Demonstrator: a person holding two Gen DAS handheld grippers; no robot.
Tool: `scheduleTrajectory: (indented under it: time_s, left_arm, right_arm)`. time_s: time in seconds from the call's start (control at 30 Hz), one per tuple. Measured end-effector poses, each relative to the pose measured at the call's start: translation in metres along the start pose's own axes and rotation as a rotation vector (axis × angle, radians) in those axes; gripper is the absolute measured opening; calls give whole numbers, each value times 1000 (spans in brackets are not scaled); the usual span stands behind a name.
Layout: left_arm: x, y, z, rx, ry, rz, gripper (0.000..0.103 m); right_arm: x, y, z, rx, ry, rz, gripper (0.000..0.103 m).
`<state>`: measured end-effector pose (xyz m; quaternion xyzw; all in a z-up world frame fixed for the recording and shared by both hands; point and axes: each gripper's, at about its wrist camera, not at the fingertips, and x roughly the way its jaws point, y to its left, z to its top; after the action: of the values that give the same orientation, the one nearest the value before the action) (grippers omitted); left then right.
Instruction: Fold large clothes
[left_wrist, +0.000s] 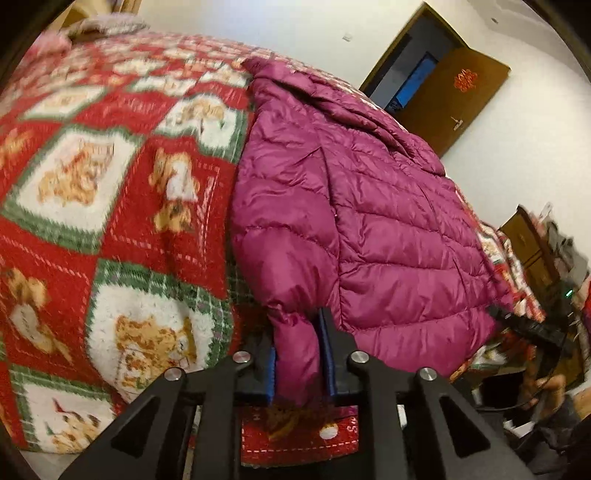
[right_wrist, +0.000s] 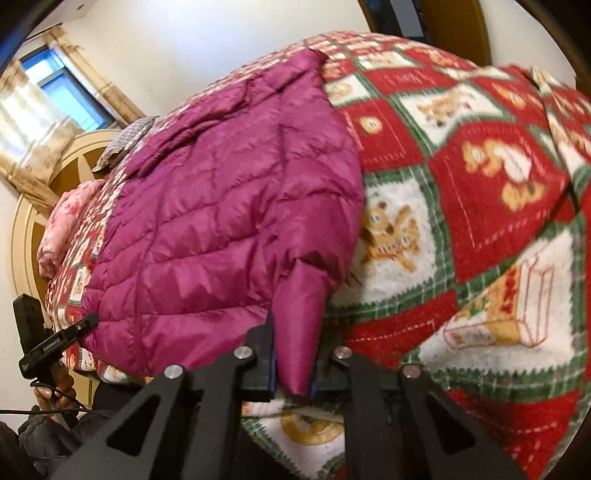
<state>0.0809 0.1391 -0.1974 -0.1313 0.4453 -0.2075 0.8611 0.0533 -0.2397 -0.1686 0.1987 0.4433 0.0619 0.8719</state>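
A magenta quilted puffer jacket lies spread on a bed, its hem toward me. In the left wrist view my left gripper is shut on the cuff of the jacket's left sleeve, which bunches between the blue-padded fingers. The right gripper shows there at the far right on the jacket's other corner. In the right wrist view the same jacket fills the centre, and my right gripper is shut on the other sleeve end. The left gripper appears there at the left edge.
The bed is covered by a red, green and white patchwork blanket with bear pictures. A brown door stands open behind. A window with curtains, a round headboard and pink bedding lie at the left.
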Motion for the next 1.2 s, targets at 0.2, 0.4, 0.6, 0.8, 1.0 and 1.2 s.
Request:
scheduleTrajectory:
  time_s: [0.2,0.4,0.6,0.8,1.0,1.2]
  left_arm:
    - [-35,-22,11,107,-126,-77,5]
    - [-78,-34,25,161,-245,-205,4]
    - [-134,-42,43,188,-386,-381,4]
    - [-155,-53,75,223,-437,-249,5]
    - [-121,-44,141,106,-435,-167,5]
    - [-74,-33,193,25,-387,-49,5]
  right_arm:
    - [-29,15,8,-47,-48,90,13]
    - [-61,30,3,-100,-79,156,13]
    - [-101,41,4,-139,-141,258,13]
    - [-134,43,31,-102,-285,288,13]
    - [-117,53,88,-43,-360,311,13]
    - [-82,67,149,-34,-377,207,13]
